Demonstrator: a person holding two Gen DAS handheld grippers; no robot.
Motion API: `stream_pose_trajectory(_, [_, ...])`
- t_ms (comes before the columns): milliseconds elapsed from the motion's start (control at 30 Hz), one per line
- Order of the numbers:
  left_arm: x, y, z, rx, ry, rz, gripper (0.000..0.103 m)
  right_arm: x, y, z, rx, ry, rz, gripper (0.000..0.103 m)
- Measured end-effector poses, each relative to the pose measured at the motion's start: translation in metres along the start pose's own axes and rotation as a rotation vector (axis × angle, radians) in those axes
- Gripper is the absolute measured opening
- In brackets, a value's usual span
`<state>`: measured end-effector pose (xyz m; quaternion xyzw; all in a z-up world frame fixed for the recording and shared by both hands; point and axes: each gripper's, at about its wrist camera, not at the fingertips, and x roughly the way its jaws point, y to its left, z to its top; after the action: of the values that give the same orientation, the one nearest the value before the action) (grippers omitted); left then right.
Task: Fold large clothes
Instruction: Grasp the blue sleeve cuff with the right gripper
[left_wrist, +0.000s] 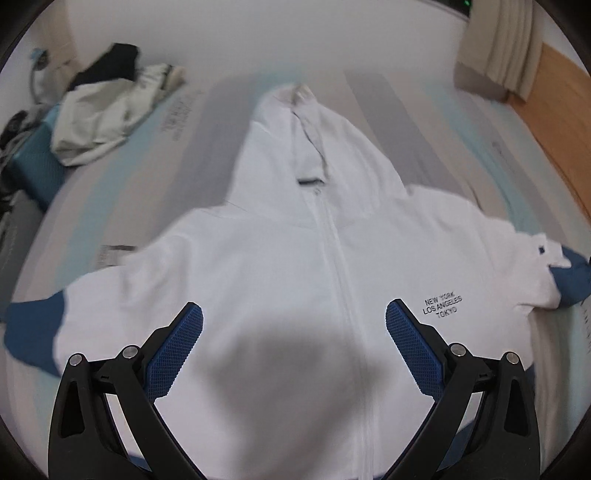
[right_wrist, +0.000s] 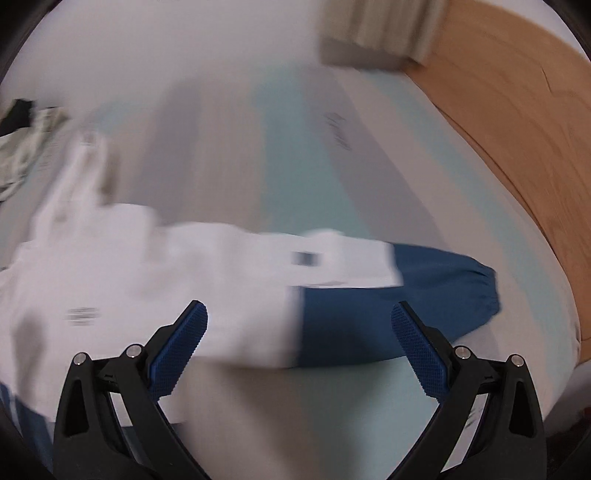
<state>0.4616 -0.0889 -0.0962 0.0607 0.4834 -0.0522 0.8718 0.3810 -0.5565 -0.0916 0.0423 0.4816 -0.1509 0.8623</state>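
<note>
A white zip hoodie (left_wrist: 295, 236) with blue sleeve ends lies flat, front up, on a striped bed sheet (left_wrist: 424, 122), hood pointing away and both sleeves spread out. My left gripper (left_wrist: 293, 317) is open and empty, hovering above the hoodie's lower chest near the zip. My right gripper (right_wrist: 299, 319) is open and empty above the hoodie's right sleeve (right_wrist: 369, 299), where white cloth meets the blue sleeve end. The right wrist view is blurred by motion.
A heap of other clothes (left_wrist: 107, 107) lies at the far left of the bed beside a teal box (left_wrist: 33, 162). A wooden floor (right_wrist: 517, 122) runs along the bed's right side. Pale curtains (left_wrist: 506, 48) hang at the far right.
</note>
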Motion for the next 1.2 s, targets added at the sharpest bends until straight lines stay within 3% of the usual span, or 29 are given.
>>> stream_pose_trajectory(100, [0.049, -0.012, -0.004, 0.031, 0.072, 0.035, 0.097, 0.048, -0.076, 0.0, 0.031, 0.061, -0.043, 0.096])
stream_pose_trajectory(233, [0.092, -0.012, -0.007, -0.04, 0.145, 0.074, 0.097, 0.098, -0.171, -0.006, 0.063, 0.162, -0.129, 0.096])
stream_pose_trajectory(433, [0.135, -0.014, -0.007, -0.044, 0.212, 0.147, 0.097, 0.139, -0.261, -0.02, 0.152, 0.287, -0.084, 0.096])
stream_pose_trajectory(600, [0.148, -0.009, -0.005, -0.07, 0.242, 0.16, 0.098, 0.161, -0.289, -0.032, 0.227, 0.315, 0.043, 0.095])
stream_pose_trajectory(700, [0.151, -0.01, -0.004, -0.054, 0.25, 0.164, 0.098, 0.163, -0.293, -0.039, 0.256, 0.302, 0.09, 0.086])
stream_pose_trajectory(767, [0.151, -0.011, -0.003, -0.046, 0.256, 0.17, 0.098, 0.16, -0.295, -0.04, 0.27, 0.282, 0.108, 0.061])
stream_pose_trajectory(833, [0.151, -0.013, -0.003, -0.034, 0.26, 0.178, 0.098, 0.15, -0.296, -0.042, 0.279, 0.265, 0.105, 0.045])
stream_pose_trajectory(900, [0.151, -0.014, -0.003, -0.023, 0.265, 0.185, 0.098, 0.15, -0.298, -0.04, 0.276, 0.261, 0.107, 0.045])
stream_pose_trajectory(967, [0.15, -0.016, -0.002, -0.015, 0.269, 0.19, 0.098, 0.155, -0.306, -0.041, 0.282, 0.262, 0.119, 0.056])
stream_pose_trajectory(1067, [0.149, -0.016, -0.001, -0.007, 0.272, 0.195, 0.098, 0.158, -0.297, -0.043, 0.275, 0.269, 0.123, 0.059])
stream_pose_trajectory(1200, [0.15, -0.016, 0.004, -0.001, 0.273, 0.201, 0.097, 0.162, -0.291, -0.037, 0.258, 0.277, 0.105, 0.045])
